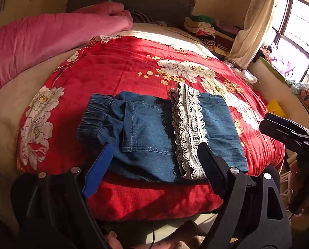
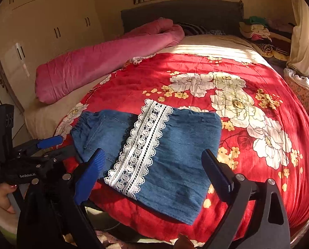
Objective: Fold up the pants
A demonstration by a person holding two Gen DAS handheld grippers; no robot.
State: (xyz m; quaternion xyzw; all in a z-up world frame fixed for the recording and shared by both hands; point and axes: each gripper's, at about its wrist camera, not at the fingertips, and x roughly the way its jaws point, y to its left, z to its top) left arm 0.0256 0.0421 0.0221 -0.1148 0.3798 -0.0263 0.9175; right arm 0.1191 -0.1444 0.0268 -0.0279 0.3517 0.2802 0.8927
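- Left wrist view: folded denim pants [image 1: 154, 132] lie flat on a red floral quilt [image 1: 123, 62] near the bed's front edge, a white lace band [image 1: 188, 132] crossing them. The left gripper [image 1: 156, 155] hangs above the near hem, jaws spread, nothing between them. Bare quilt stretches behind; a pink duvet [image 1: 40, 41] lines the left side.
- Right wrist view: the right gripper [image 2: 152, 161] hovers over the pants' near corner, jaws spread and empty. Open quilt lies to the right.
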